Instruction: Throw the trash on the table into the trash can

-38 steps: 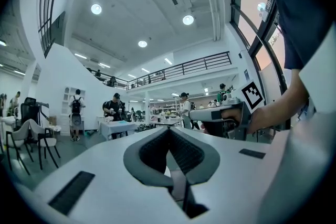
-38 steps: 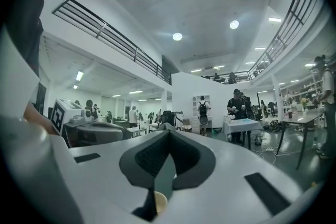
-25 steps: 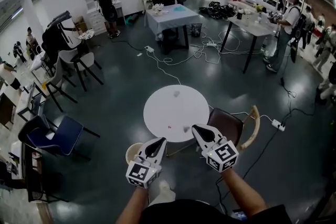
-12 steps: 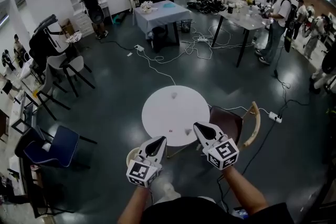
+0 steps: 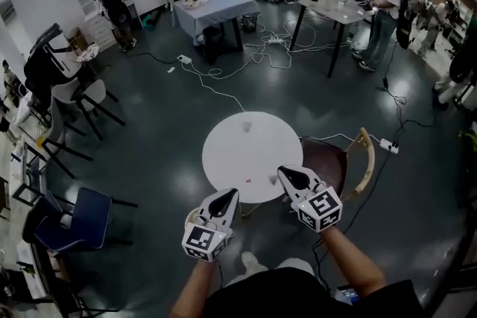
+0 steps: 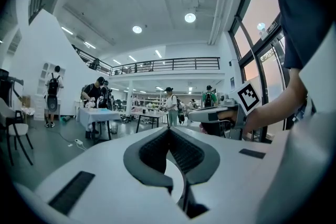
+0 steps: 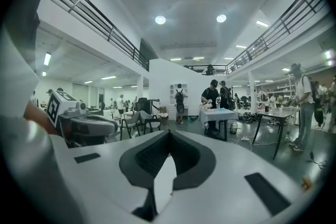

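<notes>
Three small bits of trash point(image 5: 248, 126), perhaps paper, are scattered on the round white surface point(image 5: 223, 153); the left gripper point(image 5: 228, 194) and right gripper point(image 5: 285, 172) are held at its near edge, fingers clenched empty.

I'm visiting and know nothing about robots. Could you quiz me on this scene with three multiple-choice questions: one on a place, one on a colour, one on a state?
1. In the head view, where does the brown chair stand beside the round table?
A) at its right
B) at its left
C) on top of it

2. What colour is the table's top?
A) black
B) white
C) red

3. How are the jaws of the left gripper and right gripper?
A) both wide open
B) both closed, empty
C) both clamping trash

Answers:
1 A, the chair sits at the table's right edge.
2 B, the top is white.
3 B, each gripper's view shows jaws together with nothing between.
</notes>
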`<state>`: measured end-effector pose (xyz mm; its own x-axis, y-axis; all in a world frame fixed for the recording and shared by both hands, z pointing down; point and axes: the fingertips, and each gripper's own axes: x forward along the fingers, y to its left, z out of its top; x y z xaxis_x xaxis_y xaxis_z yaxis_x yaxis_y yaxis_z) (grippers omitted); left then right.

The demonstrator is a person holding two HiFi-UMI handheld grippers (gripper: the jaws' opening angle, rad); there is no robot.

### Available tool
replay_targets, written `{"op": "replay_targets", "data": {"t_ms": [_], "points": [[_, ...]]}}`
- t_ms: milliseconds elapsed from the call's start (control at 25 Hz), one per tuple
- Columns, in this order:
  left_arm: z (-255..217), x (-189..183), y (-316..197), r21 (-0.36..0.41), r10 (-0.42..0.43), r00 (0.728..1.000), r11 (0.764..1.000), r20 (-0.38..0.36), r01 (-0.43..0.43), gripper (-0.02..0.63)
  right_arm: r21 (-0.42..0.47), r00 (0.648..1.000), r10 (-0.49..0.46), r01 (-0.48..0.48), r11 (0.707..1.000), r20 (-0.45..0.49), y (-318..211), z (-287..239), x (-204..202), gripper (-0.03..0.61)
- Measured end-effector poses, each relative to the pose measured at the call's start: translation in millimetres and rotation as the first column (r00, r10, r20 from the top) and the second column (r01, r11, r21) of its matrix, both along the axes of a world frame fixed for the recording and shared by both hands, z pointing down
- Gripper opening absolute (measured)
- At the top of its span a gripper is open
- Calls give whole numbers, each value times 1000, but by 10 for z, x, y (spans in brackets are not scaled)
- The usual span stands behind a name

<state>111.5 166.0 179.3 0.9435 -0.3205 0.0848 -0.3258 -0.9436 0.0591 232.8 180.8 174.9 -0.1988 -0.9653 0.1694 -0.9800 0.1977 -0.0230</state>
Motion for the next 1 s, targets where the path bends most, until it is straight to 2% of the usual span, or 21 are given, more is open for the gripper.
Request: {"op": "replay_targets", "data": {"t_ms": [200,640,1000], "points": [[248,-56,-228,-31,30,999,999,12,-30,15,-63,999,49,-48,997,11,-153,393,12,17],[753,392,-530,-113,106,992,989,72,-97,15,-199,996,84,-84,976,-8,-422,1092,380,17],[1111,693,-839,-163,108,987,983,115,-89,15,-337,997,82,-83,938,-16,-708,1831,664,17]]}}
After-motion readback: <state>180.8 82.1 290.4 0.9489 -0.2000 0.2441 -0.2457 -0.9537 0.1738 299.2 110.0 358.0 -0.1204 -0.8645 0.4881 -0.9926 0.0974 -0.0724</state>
